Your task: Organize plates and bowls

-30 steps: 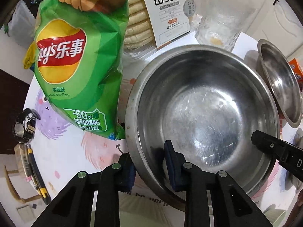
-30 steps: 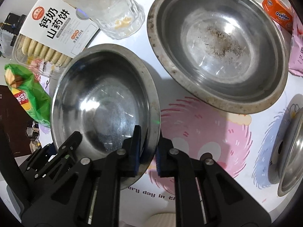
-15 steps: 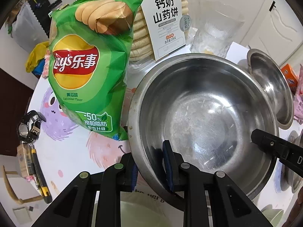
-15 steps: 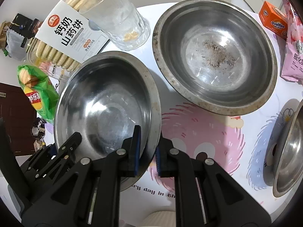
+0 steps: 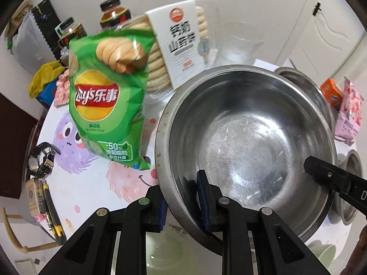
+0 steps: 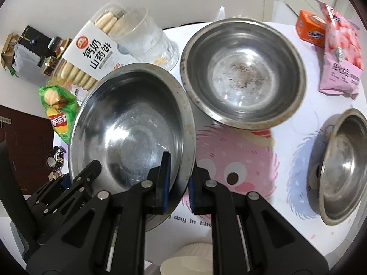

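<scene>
Both tools are clamped on the same steel bowl (image 5: 247, 151): my left tool (image 5: 183, 197) pinches its left near rim, my right tool (image 6: 179, 183) pinches its right near rim, one pad inside and one outside each. The bowl is tilted and off the worktop (image 6: 298, 224).

Around it: chips bag (image 5: 107, 105) upright just left of the bowl, biscuit box (image 5: 185, 45) and a clear glass (image 6: 149, 43) at its far side, all close. A second bowl (image 6: 243, 73) sits far right, its rim just beside the held one's. A third bowl (image 6: 344, 167) lies at the right edge, well apart.

Left view only: watch (image 5: 42, 160) and a utility knife (image 5: 51, 210) at the left worktop edge, bottles (image 5: 114, 13) far back behind the bag, and a pale green dish (image 5: 169, 254) under the tool. Right view only: grit in the second bowl's bottom, and a white bowl (image 6: 190, 261) at the near edge. Both views show the orange box (image 6: 309, 29) and pink packet (image 6: 341, 59) at far right.

Open room: bare printed worktop between the held bowl and the third bowl.
</scene>
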Demonstrator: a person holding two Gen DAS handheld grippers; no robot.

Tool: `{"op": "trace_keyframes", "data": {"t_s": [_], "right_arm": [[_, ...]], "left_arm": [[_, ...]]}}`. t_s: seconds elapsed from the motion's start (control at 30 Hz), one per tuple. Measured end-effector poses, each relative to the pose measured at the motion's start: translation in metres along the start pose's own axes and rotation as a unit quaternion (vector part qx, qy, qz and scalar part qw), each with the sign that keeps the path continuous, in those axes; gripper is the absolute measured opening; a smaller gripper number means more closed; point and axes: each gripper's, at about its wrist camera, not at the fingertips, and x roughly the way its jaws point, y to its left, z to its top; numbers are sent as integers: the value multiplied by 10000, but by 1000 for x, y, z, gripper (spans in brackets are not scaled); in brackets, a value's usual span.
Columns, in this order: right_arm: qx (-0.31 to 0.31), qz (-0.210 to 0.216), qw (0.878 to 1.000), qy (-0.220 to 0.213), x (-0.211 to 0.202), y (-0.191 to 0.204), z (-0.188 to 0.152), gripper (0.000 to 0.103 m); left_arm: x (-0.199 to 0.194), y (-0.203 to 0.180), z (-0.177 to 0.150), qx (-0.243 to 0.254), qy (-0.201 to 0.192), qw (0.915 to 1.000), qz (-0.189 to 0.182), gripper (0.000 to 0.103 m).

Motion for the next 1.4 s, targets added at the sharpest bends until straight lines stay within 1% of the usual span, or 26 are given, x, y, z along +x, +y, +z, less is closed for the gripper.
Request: {"op": "trace_keyframes", "data": {"t_s": [0.17, 0.33, 0.43, 0.63, 0.83, 0.97, 1.17, 1.23, 1.4], "right_arm": [[174, -27, 9996, -242, -29, -15, -9, 15], [413, -155, 9978, -494, -57, -36, -16, 15], [623, -241, 9957, -635, -74, -53, -21, 15], [1049, -417, 9896, -889, -109, -99, -37, 15], [1494, -569, 9814, -1063, -135, -148, -57, 16], [1692, -697, 9760, -1179, -150, -177, -68, 16], [1898, -849, 9706, -1212, -160, -216, -74, 16], [1936, -893, 9700, -1168, -158, -228, -74, 16], [1985, -906, 9711, -970, -145, -253, -72, 16]], "left_arm": [[-18, -23, -1, 242, -137, 9995, -121, 23], [-33, -55, -1, 580, -208, 9975, -351, 23], [-45, -82, -1, 835, -303, 9952, -421, 23], [-58, -138, -7, 1349, -373, 9882, -617, 23], [-67, -195, -20, 1854, -418, 9788, -765, 23], [-70, -226, -26, 2054, -419, 9740, -864, 23], [-64, -270, -34, 2286, -400, 9683, -926, 23], [-58, -280, -35, 2315, -349, 9676, -944, 24], [-43, -299, -39, 2373, -273, 9674, -844, 24]]}}
